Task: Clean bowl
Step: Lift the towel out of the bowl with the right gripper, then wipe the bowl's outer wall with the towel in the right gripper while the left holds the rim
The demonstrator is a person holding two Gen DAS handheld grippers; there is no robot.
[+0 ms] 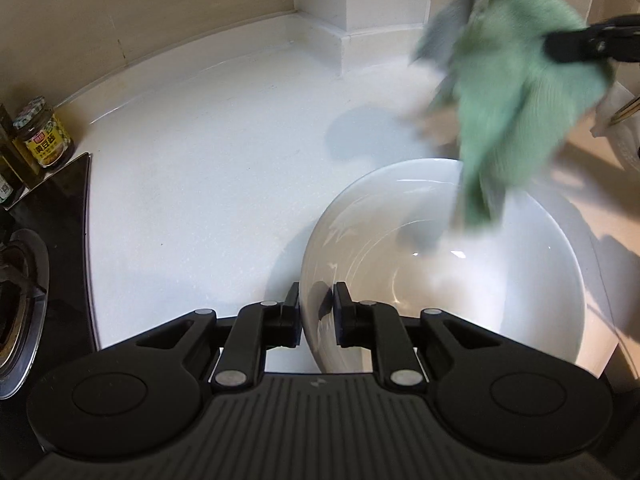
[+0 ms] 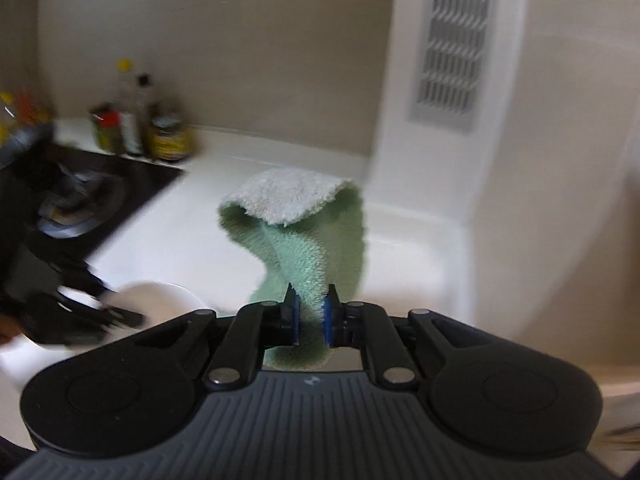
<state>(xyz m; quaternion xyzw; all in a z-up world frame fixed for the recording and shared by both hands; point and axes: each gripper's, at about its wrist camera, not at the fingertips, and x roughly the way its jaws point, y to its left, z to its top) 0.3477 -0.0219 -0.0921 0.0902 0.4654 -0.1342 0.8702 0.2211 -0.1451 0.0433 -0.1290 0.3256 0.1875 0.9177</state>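
White worktop (image 1: 200, 184) carries the bowl (image 1: 440, 280), its rim pinched steady by the left gripper (image 1: 316, 312) so the right gripper (image 2: 310, 312), jaws clenched on the cloth (image 2: 308, 240), can wipe inside.

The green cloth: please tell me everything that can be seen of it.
The cloth looks like soft terry, pale green on one side and whitish on the other, where a top corner folds over. The right claw pinches it near one end, so it hangs bunched and twisted. In the left wrist view its lower tip dangles over the far rim of the white bowl, blurred; whether it touches the bowl is unclear. The left claw grips the bowl's near rim.
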